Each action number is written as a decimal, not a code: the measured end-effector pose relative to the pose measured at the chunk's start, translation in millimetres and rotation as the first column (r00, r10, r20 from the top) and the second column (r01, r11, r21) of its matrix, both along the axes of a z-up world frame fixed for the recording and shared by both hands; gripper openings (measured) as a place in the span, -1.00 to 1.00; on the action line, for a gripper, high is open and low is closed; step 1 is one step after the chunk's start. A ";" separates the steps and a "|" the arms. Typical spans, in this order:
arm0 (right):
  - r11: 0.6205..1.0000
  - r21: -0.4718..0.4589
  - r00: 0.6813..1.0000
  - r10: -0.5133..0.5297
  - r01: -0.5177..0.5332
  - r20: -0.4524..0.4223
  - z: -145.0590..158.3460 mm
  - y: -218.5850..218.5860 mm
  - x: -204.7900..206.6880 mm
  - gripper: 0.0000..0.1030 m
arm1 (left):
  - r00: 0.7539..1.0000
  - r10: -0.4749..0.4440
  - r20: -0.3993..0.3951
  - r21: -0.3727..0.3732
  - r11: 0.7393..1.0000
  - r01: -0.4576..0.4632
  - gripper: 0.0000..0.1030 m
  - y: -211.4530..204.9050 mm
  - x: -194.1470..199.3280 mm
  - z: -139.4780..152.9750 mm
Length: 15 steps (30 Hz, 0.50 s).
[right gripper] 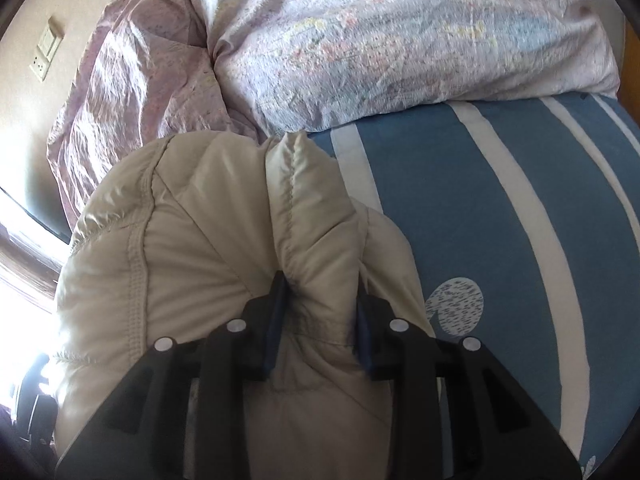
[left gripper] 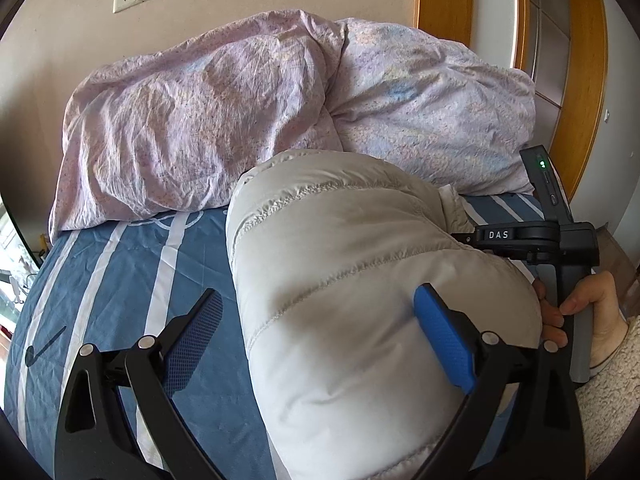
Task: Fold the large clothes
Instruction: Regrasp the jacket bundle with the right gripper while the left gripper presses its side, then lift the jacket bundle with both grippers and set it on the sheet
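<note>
Jacket (one, white) — right gripper pinching fold; left gripper spread wide, two pads astride it.

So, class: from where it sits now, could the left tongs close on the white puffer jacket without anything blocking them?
Probably yes. The left tongs are open, and the white puffer jacket already bulges between the pads. Nothing lies between them; the right tongs grip another fold, off to the side.

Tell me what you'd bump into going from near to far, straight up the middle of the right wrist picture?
right gripper pinching the puffy white jacket → the jacket's raised fold → flowery quilt piled at the far end of the bed.
</note>
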State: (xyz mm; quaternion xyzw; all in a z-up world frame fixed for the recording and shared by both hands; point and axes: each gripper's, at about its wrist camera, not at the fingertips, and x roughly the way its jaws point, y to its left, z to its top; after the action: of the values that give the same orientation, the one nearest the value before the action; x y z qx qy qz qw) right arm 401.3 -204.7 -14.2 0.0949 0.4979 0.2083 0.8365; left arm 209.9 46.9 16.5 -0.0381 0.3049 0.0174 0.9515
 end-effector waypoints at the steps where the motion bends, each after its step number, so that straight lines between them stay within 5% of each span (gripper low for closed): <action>1: 1.000 0.008 1.000 -0.001 0.001 -0.003 -1.9 -0.5 1.7 -0.39 | 1.000 0.003 -0.001 0.003 1.000 -0.003 0.91 -1.0 0.5 -0.2; 15: 0.998 0.062 0.998 -0.017 0.013 0.060 27.4 -39.2 -46.5 0.16 | 0.999 -0.007 -0.033 0.041 0.999 0.008 0.92 -16.4 1.8 -11.5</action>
State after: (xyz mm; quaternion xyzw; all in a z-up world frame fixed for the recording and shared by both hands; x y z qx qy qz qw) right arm 354.8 -243.9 13.2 0.1180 0.4651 0.2200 0.8493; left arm 211.6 30.5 5.0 -0.0170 0.3203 0.0206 0.9469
